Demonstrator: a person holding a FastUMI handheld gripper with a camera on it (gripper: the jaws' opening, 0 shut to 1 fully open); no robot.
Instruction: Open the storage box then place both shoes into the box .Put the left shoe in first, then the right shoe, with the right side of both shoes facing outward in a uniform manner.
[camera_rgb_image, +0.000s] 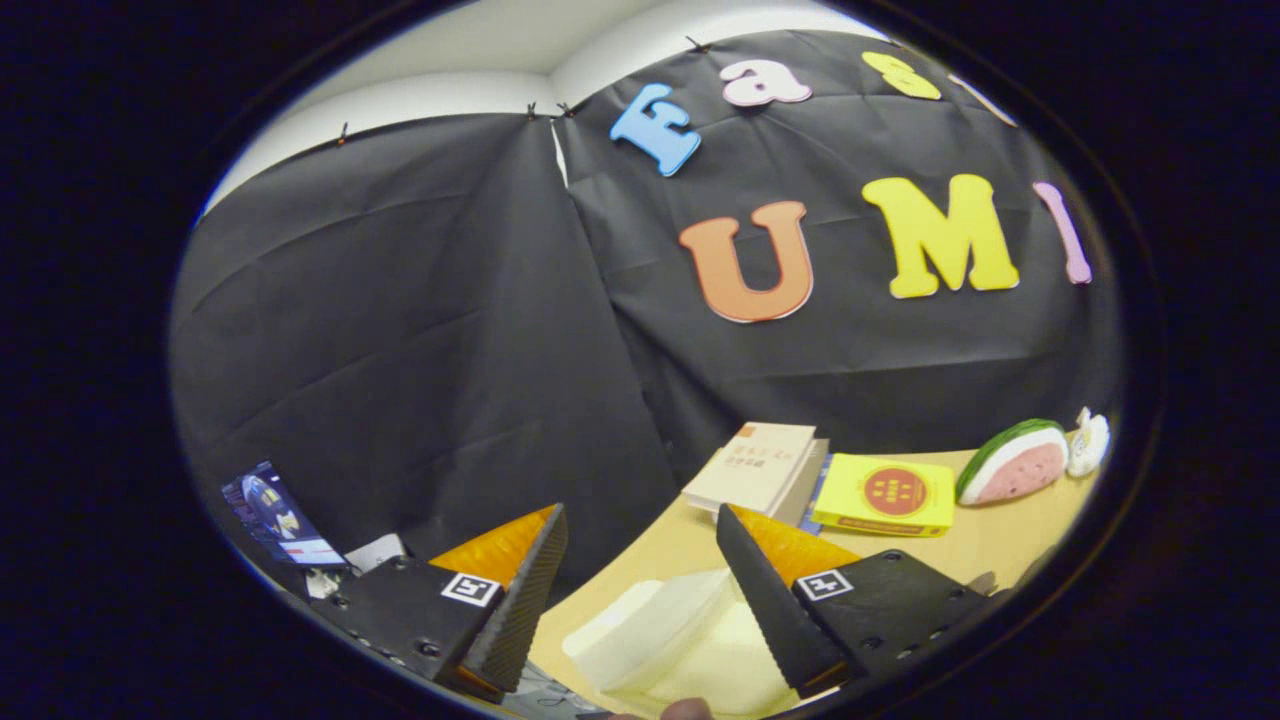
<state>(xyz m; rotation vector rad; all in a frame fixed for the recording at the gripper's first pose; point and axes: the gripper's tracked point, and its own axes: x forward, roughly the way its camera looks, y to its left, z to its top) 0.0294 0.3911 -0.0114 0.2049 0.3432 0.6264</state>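
The gripper (640, 590) hangs with its fingers spread wide, holding nothing. Between them, at the near edge of the table (690, 545), lies a pale storage box (665, 630), probably light, stiff plastic; its lid edge looks the best place to grasp.

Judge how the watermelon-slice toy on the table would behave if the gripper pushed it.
The watermelon-slice toy looks soft and light, so it would probably slide or tip. Its curved rind may let it rock. The gripper is open, far short of it.
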